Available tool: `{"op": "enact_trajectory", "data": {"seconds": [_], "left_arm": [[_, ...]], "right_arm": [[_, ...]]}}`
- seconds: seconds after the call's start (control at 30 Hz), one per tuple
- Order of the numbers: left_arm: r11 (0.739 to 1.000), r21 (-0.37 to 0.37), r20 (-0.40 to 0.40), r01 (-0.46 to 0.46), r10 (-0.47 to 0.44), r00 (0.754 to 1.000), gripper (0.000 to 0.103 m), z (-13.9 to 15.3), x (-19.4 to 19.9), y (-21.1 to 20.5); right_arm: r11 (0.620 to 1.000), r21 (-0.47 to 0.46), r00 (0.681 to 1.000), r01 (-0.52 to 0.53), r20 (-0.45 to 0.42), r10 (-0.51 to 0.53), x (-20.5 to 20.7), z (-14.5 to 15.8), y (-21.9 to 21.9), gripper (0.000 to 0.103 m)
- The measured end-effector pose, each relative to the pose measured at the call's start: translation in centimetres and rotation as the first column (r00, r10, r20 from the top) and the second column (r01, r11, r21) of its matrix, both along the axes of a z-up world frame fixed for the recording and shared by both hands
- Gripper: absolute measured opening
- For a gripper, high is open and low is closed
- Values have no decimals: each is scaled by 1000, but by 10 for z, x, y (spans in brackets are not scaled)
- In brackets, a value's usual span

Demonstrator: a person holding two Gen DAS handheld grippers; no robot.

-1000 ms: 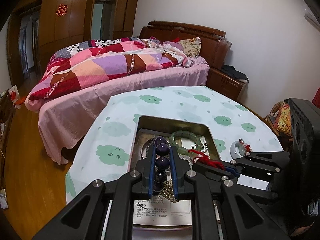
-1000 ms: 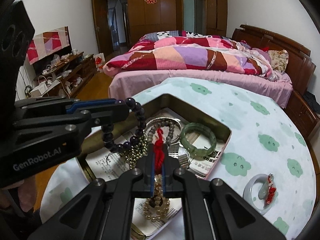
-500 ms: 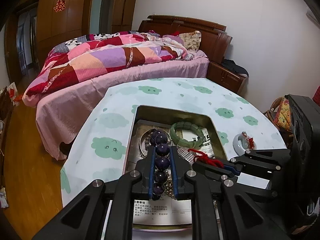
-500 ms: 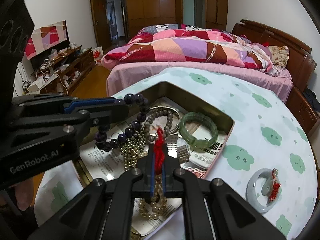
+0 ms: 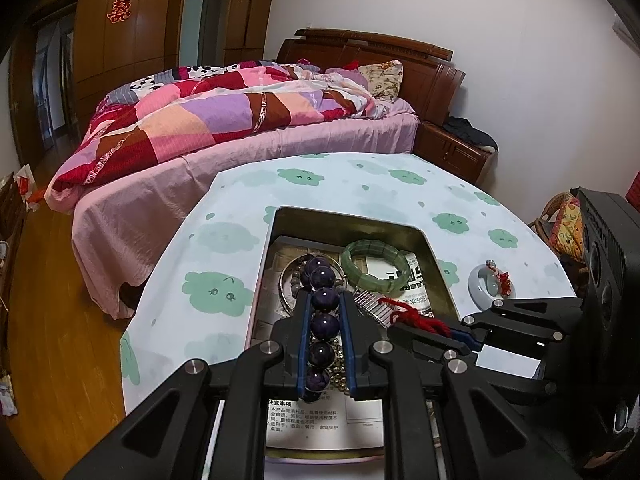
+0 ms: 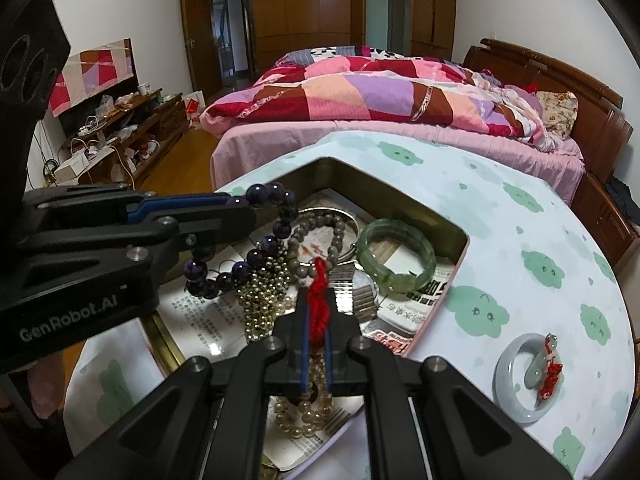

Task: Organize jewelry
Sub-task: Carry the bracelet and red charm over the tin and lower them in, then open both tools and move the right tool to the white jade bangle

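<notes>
My left gripper (image 5: 324,300) is shut on a dark purple bead bracelet (image 5: 323,326) and holds it above the open metal tin (image 5: 438,258); the bracelet also shows in the right wrist view (image 6: 264,240). My right gripper (image 6: 317,300) is shut on a red cord (image 6: 318,300) tied to a string of pale beads (image 6: 308,408) that hangs below it. The red cord also shows in the left wrist view (image 5: 416,318). In the tin lie a green jade bangle (image 6: 396,256), a grey bead bracelet (image 6: 320,228) and a bunch of gold beads (image 6: 264,296).
A white jade bangle with a red-corded pendant (image 6: 528,376) lies on the cloud-print tablecloth (image 6: 520,220) right of the tin. Printed papers (image 6: 200,308) line the tin. A bed with a patchwork quilt (image 6: 360,96) stands behind the table.
Both grippers have risen a little over the tin with their jewelry still held. The purple bracelet and the red-corded beads hang slightly higher.
</notes>
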State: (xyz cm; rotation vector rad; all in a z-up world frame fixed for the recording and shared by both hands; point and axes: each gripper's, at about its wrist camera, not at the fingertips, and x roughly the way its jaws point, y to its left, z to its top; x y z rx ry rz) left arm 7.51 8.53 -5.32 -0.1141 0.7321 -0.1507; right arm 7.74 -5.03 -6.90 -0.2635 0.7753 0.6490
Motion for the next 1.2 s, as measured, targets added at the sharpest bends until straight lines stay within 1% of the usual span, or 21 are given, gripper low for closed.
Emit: {"op": "enact_trajectory", "data": {"seconds": [0.13,0.2,0.23,0.27,0.3,0.33,0.37,0.47,0.6,0.67,0.87,1.0,1.2], "left_arm": [[1000,0,8,-5,5,1000,14,1,0,1],[1000,7,23,-11,11,1000,15,5,-2,1],[1000,8,33,-15,15,999,24,8,-3,1],[1000,11,40,-22,22,999,41,10,-4,2],[999,15,49,-34,33,998,51,12,-5,2],[998,22,74,-53,51,996,66,16,-8,4],[998,21,91,-58,55,994,68,18,-10,4],[998,13,86,-62,61,994,68,20,-10,7],[997,22,77,-74,72,994,68,18,-7,7],[997,27,69,-78,76,995,68,17,-6,6],[997,38,52,-72,70,996,68,15,-4,-3],[997,53,44,-50,48,998,68,15,-1,-15],[995,102,28,5,-8,1000,68,16,8,-51]], "right_arm": [[1000,2,1000,-1,-2,1,-1,0,1,9],[1000,3,1000,0,-2,0,-1,0,1,13],[1000,5,1000,-1,-3,1,-2,0,1,25],[1000,13,1000,-4,-2,4,-2,1,1,38],[1000,16,1000,-3,1,3,-3,1,1,41],[1000,14,1000,3,8,-3,-3,2,0,42],[1000,20,1000,3,7,-3,-4,3,-1,44],[1000,26,1000,7,9,-8,-5,4,-4,48],[999,31,1000,11,14,-11,-9,6,-9,51],[999,35,1000,14,18,-15,-10,7,-13,54],[998,52,999,43,24,-45,-11,9,-31,56],[995,64,996,80,22,-82,-8,8,-50,57],[983,84,987,162,6,-164,-1,3,-93,58]]}}
